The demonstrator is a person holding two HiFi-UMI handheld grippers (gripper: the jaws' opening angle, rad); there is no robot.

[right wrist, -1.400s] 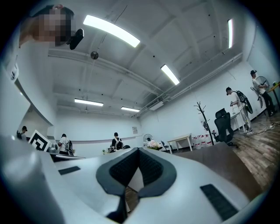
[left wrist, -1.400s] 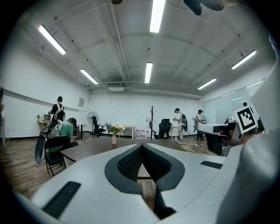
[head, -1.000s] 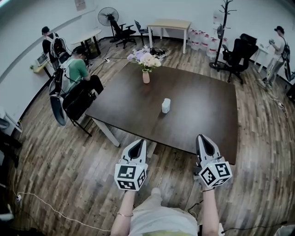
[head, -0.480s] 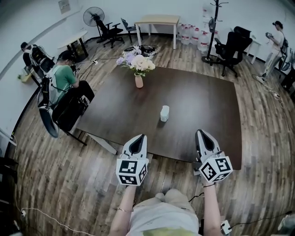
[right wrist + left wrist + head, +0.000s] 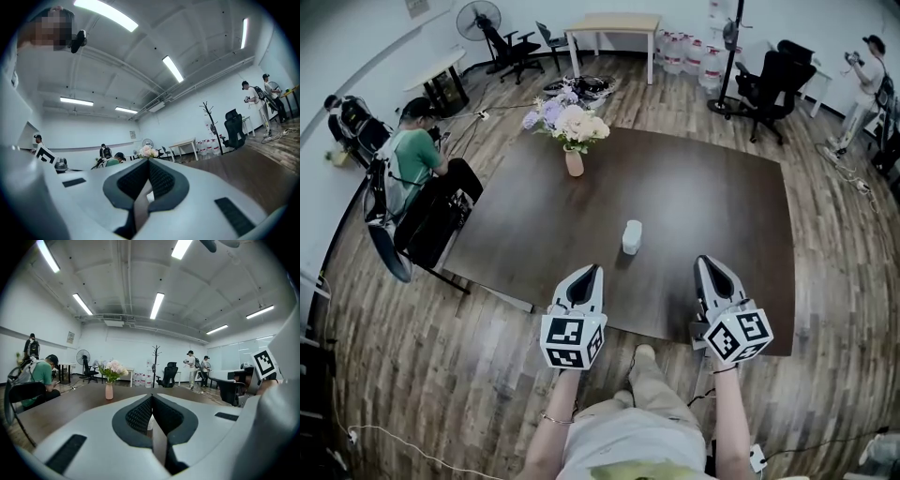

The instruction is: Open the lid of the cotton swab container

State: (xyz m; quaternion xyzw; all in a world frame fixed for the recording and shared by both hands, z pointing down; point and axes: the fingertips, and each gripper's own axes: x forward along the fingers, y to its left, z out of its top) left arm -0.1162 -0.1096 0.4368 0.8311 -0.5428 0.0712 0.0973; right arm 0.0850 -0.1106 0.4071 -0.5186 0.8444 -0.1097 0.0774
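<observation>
Right now the cotton swab container (image 5: 632, 236) stands upright on the desk (image 5: 722, 187), somewhat nearer your edge than the far one. It has bare wood all round it. The vase of flowers (image 5: 573, 161) is well apart from it, to the far left. Your left gripper (image 5: 592, 270) and right gripper (image 5: 704, 262) hang over the near edge of the desk, one on each side of the container and both short of it. On each gripper the fingers (image 5: 136, 416) are pressed together with nothing between them, so you need to spread them before either can take hold.

Expect the container to handle as a small, light piece of smooth white plastic. It looks stiff enough to squeeze, but it will likely skid or topple if you push on it from one side only. From here it is too small to tell how the lid is fixed or where its seam runs.

Pinch the body low down with one gripper to anchor it against the desk. Work the lid at its top rim with the other, squeezing gently so the smooth wall does not slip out.
</observation>
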